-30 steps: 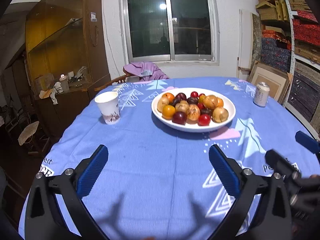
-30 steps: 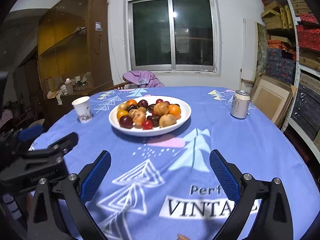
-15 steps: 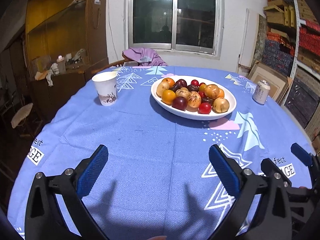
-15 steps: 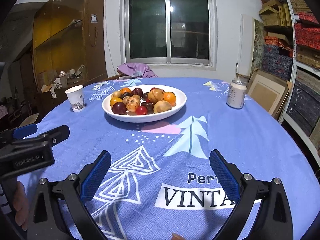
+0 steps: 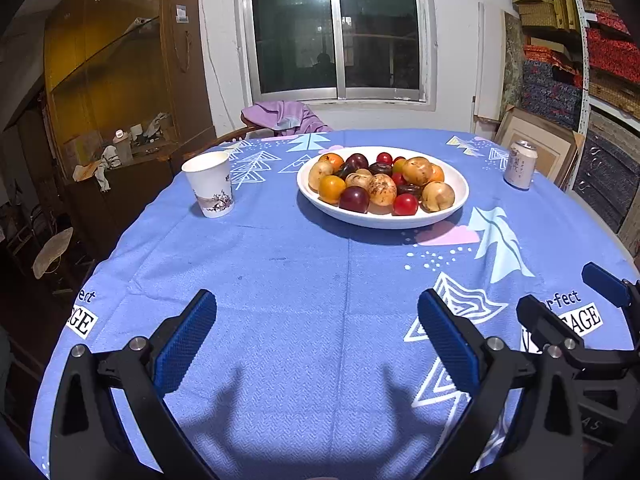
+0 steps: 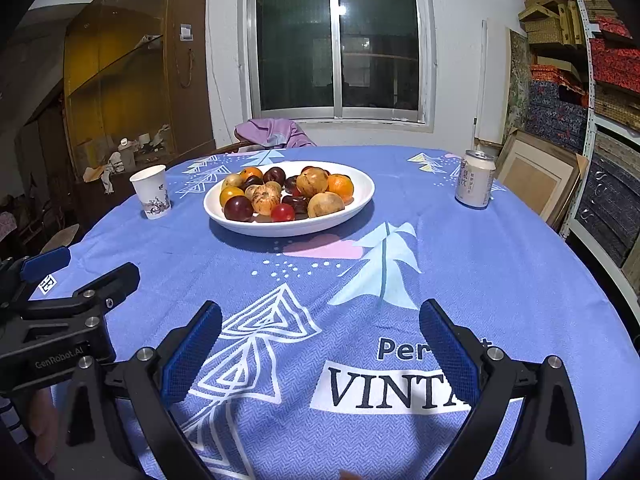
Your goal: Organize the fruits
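Observation:
A white oval bowl stands past the middle of a round table with a blue printed cloth. Mixed fruit fills it: oranges, dark plums, small red fruits and brown-speckled pears. My left gripper hovers open over the near cloth, well short of the bowl, with nothing between its blue pads. My right gripper is open and empty too, over the printed lettering. Each gripper shows at the edge of the other's view.
A paper cup stands left of the bowl and a drink can to its right. Behind the table are a chair with purple cloth, a window, a wooden cabinet at left and shelves at right.
Both views have shifted slightly: the bowl sits a little higher and farther in the frames than a second ago. Both grippers stay open and empty.

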The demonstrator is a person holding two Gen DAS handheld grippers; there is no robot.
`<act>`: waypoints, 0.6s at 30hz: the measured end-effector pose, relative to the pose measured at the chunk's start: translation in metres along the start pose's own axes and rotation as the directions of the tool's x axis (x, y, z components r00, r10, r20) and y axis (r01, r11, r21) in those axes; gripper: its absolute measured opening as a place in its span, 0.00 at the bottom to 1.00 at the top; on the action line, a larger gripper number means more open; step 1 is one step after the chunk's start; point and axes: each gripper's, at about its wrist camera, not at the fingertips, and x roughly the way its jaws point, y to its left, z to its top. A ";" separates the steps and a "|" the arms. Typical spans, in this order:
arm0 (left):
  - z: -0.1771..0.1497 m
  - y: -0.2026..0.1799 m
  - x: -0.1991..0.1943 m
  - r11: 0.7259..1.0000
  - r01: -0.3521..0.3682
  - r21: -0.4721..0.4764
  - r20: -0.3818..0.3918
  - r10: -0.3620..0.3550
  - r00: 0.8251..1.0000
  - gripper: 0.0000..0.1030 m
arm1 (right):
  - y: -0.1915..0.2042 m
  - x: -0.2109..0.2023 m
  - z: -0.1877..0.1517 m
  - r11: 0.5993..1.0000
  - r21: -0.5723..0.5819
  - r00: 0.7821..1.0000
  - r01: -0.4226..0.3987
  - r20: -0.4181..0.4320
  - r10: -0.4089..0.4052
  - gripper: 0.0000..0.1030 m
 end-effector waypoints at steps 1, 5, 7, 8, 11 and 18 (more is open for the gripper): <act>0.000 0.000 0.000 1.000 0.000 0.000 0.001 0.000 1.000 0.96 | 0.000 0.000 0.000 1.000 -0.001 1.000 0.000 0.000 0.000 0.97; 0.000 0.000 0.000 1.000 0.003 0.002 -0.002 -0.003 1.000 0.96 | 0.000 0.000 0.000 1.000 -0.001 1.000 -0.002 0.003 0.002 0.97; -0.001 0.000 -0.001 1.000 0.001 0.004 0.004 -0.001 1.000 0.96 | 0.000 -0.001 0.000 1.000 -0.001 1.000 -0.002 0.002 0.002 0.97; -0.001 0.000 -0.001 1.000 0.000 0.003 0.007 0.000 1.000 0.96 | 0.000 -0.001 0.000 1.000 -0.001 1.000 -0.002 0.003 0.002 0.97; -0.002 0.001 -0.003 1.000 0.008 -0.003 0.009 -0.008 1.000 0.96 | 0.000 -0.001 0.000 1.000 0.001 1.000 -0.004 0.006 0.004 0.97; -0.002 0.001 -0.005 1.000 0.006 -0.008 0.022 -0.006 1.000 0.96 | 0.000 -0.002 0.001 1.000 0.003 1.000 -0.006 0.008 0.006 0.97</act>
